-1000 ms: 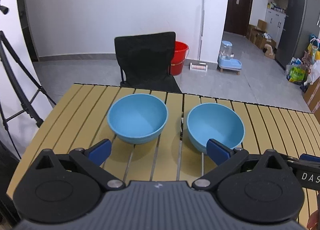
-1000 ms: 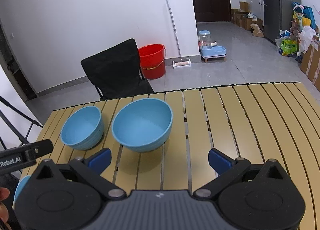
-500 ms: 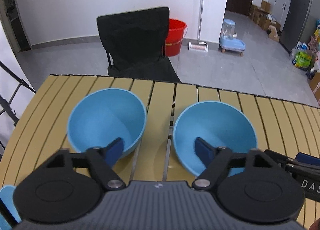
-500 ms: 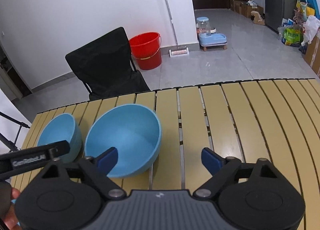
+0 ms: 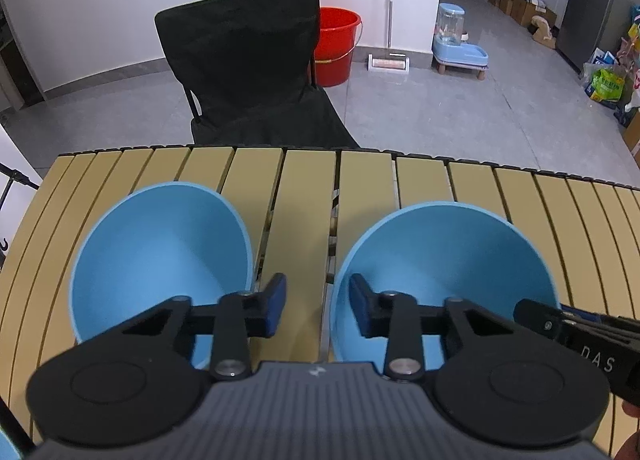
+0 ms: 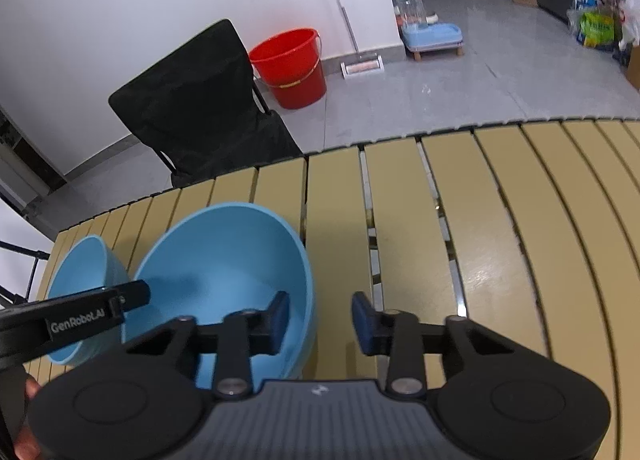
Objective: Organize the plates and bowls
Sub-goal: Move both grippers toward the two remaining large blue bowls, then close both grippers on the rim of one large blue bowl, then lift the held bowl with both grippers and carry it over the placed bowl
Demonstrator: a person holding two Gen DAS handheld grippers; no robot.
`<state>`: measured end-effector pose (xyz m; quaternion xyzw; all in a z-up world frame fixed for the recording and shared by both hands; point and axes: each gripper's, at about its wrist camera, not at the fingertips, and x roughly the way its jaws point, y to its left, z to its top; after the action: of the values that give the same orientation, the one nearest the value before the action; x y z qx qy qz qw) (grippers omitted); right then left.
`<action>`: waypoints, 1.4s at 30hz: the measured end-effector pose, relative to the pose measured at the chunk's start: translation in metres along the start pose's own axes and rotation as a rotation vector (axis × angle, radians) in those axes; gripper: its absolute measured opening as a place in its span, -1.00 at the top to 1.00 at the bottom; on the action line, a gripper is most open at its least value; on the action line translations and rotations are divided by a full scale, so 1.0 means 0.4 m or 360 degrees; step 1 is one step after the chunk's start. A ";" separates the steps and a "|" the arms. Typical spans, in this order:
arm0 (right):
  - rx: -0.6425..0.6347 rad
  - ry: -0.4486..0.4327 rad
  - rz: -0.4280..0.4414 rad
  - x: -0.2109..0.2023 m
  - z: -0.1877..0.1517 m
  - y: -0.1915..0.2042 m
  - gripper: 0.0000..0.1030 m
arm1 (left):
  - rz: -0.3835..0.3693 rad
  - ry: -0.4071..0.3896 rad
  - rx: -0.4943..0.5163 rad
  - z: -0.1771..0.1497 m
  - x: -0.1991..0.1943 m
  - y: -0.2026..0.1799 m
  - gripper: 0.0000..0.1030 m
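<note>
Left wrist view: two blue bowls sit side by side on the slatted tabletop (image 5: 480, 188). The left gripper (image 5: 316, 310) is closing over the gap between them, its left finger by the left bowl (image 5: 160, 248), its right finger inside the right bowl (image 5: 444, 256), gripping nothing. The right gripper (image 6: 320, 320) is closing astride the right bowl's right rim, not yet pinching. Next, probably: clamp, lift, nest.

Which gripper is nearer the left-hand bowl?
Left. The left gripper, closing over the other bowl's near rim, sits beside the left-hand bowl; the right gripper closes over its opposite rim.

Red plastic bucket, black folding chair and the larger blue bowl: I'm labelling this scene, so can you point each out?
Red plastic bucket (image 6: 290, 68): right wrist view, front wall.
Black folding chair (image 5: 240, 56): left wrist view, fabric backrest.
Larger blue bowl (image 6: 224, 256): right wrist view, inside wall.
</note>
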<state>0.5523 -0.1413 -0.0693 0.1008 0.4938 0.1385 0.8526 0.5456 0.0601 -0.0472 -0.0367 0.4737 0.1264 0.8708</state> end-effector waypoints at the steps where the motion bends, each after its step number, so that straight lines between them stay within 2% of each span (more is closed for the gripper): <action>1: 0.0008 0.0006 0.0007 0.009 0.000 -0.003 0.55 | -0.0024 0.0000 -0.0004 0.000 0.006 0.000 0.55; 2: 0.0020 0.0007 0.0028 0.016 0.000 -0.007 0.58 | -0.0061 -0.0004 0.0000 -0.002 0.009 -0.002 0.75; 3: 0.0040 0.0006 0.0059 0.019 -0.002 -0.010 0.61 | -0.0077 -0.0009 0.0012 -0.004 0.010 -0.006 0.80; 5: 0.0064 -0.0004 0.0111 0.023 -0.010 -0.016 0.78 | -0.0053 -0.0043 0.0041 -0.007 0.007 -0.017 0.80; 18: 0.0115 -0.0033 0.0053 -0.008 -0.015 -0.016 0.82 | -0.0090 -0.0058 0.0022 -0.016 -0.034 -0.023 0.82; 34: 0.0103 -0.0139 0.0065 -0.193 -0.049 0.018 0.82 | -0.0123 -0.0173 -0.0011 -0.061 -0.241 0.009 0.82; 42: 0.0098 -0.0178 0.0077 -0.301 -0.104 0.055 0.82 | -0.0116 -0.0223 -0.0018 -0.108 -0.357 0.034 0.82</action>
<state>0.4559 -0.1594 0.0148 0.1464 0.4467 0.1381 0.8718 0.4327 0.0388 0.0491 -0.0500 0.4093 0.0996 0.9056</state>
